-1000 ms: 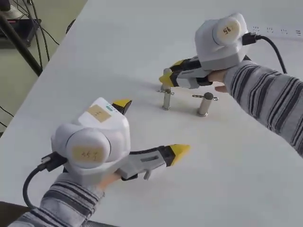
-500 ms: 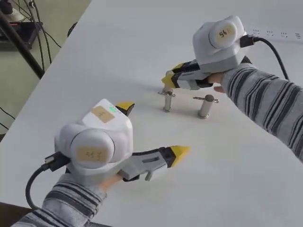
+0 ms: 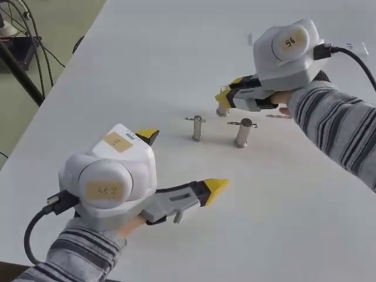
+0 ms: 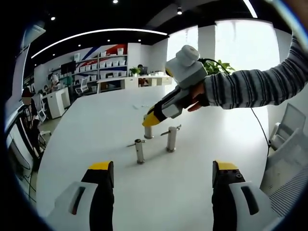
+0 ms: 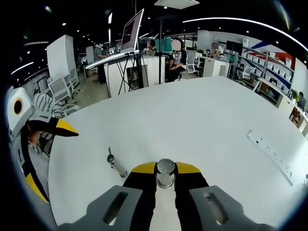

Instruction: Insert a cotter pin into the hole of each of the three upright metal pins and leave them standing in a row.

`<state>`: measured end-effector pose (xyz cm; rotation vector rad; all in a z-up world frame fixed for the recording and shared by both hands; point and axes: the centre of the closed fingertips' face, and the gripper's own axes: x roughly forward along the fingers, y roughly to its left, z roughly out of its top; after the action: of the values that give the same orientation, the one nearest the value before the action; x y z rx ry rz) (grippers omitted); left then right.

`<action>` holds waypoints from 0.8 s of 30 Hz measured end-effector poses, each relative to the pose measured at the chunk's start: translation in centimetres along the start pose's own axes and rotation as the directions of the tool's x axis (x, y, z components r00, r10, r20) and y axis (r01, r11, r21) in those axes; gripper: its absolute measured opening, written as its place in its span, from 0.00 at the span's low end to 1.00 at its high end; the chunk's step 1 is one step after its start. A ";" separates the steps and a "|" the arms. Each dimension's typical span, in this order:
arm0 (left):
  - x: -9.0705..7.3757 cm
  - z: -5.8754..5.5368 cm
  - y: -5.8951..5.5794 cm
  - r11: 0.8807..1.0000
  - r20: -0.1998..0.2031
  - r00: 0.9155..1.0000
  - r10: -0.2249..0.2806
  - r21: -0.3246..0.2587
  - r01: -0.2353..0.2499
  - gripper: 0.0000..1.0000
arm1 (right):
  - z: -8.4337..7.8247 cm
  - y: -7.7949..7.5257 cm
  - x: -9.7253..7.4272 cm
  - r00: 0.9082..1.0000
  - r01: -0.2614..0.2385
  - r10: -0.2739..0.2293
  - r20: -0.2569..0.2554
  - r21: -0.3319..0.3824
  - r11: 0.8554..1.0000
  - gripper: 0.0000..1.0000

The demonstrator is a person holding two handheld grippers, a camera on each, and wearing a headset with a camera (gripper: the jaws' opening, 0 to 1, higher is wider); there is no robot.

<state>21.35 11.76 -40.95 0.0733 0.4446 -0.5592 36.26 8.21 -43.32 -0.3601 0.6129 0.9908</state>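
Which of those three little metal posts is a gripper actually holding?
The farthest post, clamped between the yellow tips of the right gripper. The two nearer posts stand free, each with a wire pin through its top.

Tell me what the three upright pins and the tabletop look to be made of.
The upright pins look like metal, likely steel: silvery grey with a dull sheen. The held pin between the right gripper jaws shows a shinier rounded top. The tabletop is smooth matte white, perhaps laminate or painted board; the look leaves it open.
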 end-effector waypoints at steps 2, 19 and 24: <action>0.1 0.1 -0.2 1.000 0.002 1.000 0.001 -0.001 -0.001 0.83 | -0.6 -0.3 -0.9 1.000 0.011 -0.011 -0.001 0.003 1.000 0.08; -0.1 0.4 -1.7 1.000 0.004 1.000 -0.010 0.021 0.010 0.83 | -6.2 -3.1 -6.9 0.989 0.142 -0.139 -0.058 0.063 0.988 0.08; -0.2 0.3 -2.0 1.000 0.002 1.000 -0.013 0.024 0.013 0.83 | -7.4 -2.8 -8.0 0.985 0.159 -0.155 -0.071 0.067 0.985 0.08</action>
<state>20.25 10.11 -40.53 0.0933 0.4367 -0.5775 33.18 -2.57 -44.05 -0.3723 0.6673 0.8062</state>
